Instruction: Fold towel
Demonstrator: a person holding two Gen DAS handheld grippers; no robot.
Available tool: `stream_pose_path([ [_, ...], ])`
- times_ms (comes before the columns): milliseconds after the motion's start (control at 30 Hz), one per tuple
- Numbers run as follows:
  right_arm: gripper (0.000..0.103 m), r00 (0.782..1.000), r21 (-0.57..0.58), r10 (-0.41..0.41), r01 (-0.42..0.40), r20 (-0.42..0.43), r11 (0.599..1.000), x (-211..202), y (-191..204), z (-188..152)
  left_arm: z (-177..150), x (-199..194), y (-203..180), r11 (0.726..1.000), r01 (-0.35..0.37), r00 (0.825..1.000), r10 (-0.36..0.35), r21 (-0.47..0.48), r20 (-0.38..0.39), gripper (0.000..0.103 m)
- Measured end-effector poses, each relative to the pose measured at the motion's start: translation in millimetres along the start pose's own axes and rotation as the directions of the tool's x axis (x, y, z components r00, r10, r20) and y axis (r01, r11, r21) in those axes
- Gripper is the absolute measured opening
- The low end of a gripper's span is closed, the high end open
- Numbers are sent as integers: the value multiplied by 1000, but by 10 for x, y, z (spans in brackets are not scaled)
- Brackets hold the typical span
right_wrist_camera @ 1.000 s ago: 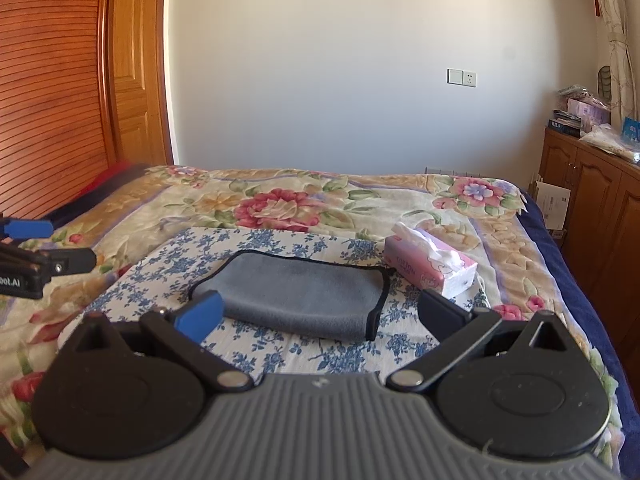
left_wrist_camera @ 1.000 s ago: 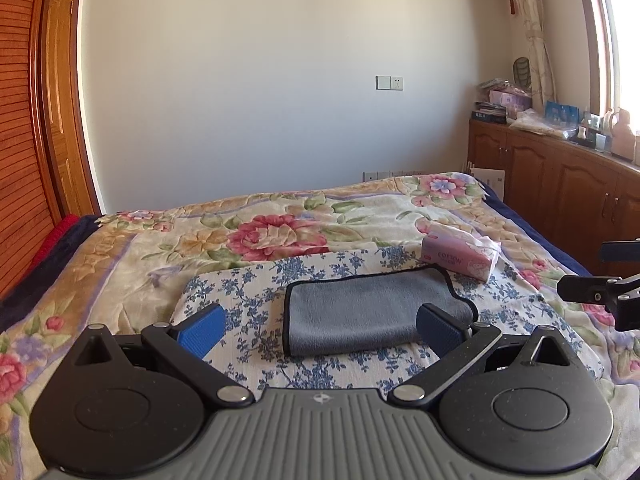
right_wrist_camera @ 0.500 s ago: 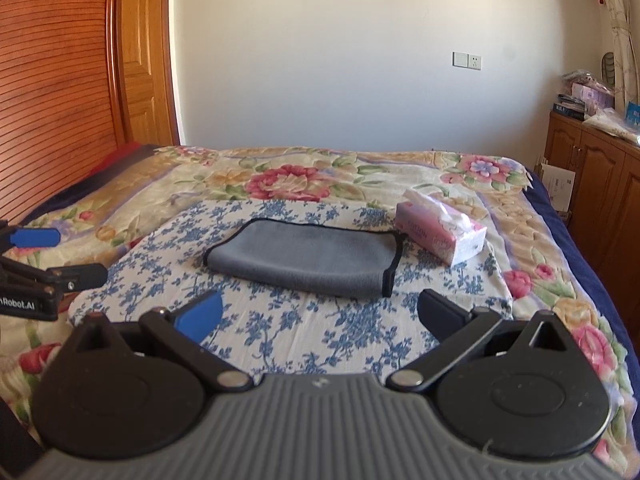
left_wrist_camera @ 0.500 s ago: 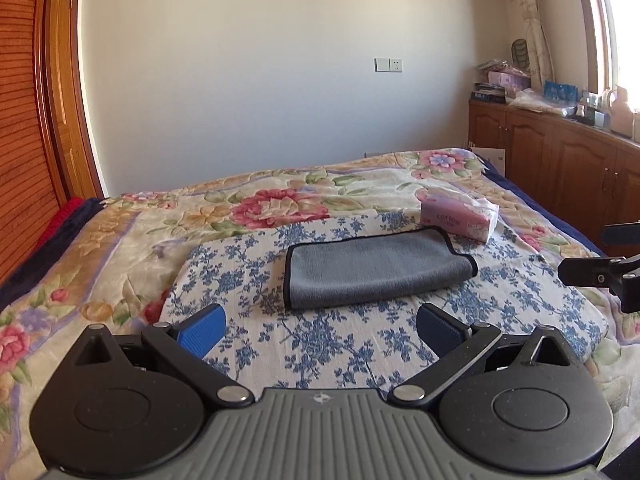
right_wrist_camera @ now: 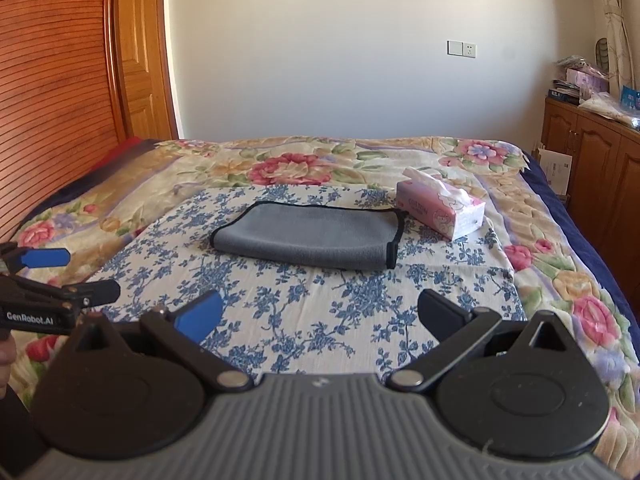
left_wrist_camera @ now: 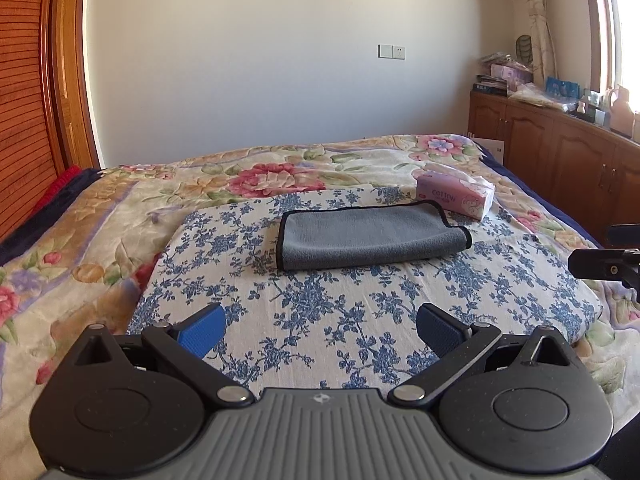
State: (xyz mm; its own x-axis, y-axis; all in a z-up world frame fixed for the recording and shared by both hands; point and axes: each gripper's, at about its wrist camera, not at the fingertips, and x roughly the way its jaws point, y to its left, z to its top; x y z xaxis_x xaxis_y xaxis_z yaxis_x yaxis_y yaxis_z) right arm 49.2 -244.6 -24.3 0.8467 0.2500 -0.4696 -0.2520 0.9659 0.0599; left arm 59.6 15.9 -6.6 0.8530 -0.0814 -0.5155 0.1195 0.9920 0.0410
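Note:
A grey towel (left_wrist_camera: pixel 372 240) with black edging lies folded into a flat rectangle on a blue-flowered white cloth (left_wrist_camera: pixel 320 320) on the bed. It also shows in the right wrist view (right_wrist_camera: pixel 308 240). My left gripper (left_wrist_camera: pixel 320 330) is open and empty, held well short of the towel above the cloth's near part. My right gripper (right_wrist_camera: pixel 320 312) is open and empty, also back from the towel. The left gripper's fingers (right_wrist_camera: pixel 60 276) show at the left edge of the right wrist view; the right gripper's fingers (left_wrist_camera: pixel 604 264) show at the right edge of the left wrist view.
A pink tissue box (left_wrist_camera: pixel 454 196) stands just beyond the towel's right end on the floral bedspread (left_wrist_camera: pixel 100 240). Wooden cabinets (left_wrist_camera: pixel 560 148) with clutter on top line the right wall. A wooden door and slatted wardrobe (right_wrist_camera: pixel 60 100) are on the left.
Both grippers have drawn back from the towel and risen, so it looks smaller and farther away. The towel has not moved. Both jaws stay open.

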Motion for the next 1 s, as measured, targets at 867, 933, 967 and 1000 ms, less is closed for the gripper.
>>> stream_pose_path([
  [867,103,996,23,-68,67,59,998,-2,-48,-145,-222,31,20,1000,-16,998,17,-12,52,103],
  [933,103,995,23,-71,70,71,997,-13,-44,-148,-218,21,22,1000,-16,998,17,-12,64,103],
  [967,103,994,24,-73,71,79,997,-26,-45,-148,-217,16,24,1000,-17,997,18,-12,70,103],
  [1000,103,994,24,-74,72,85,997,-33,-44,-148,-216,11,25,1000,-17,997,18,-13,74,103],
])
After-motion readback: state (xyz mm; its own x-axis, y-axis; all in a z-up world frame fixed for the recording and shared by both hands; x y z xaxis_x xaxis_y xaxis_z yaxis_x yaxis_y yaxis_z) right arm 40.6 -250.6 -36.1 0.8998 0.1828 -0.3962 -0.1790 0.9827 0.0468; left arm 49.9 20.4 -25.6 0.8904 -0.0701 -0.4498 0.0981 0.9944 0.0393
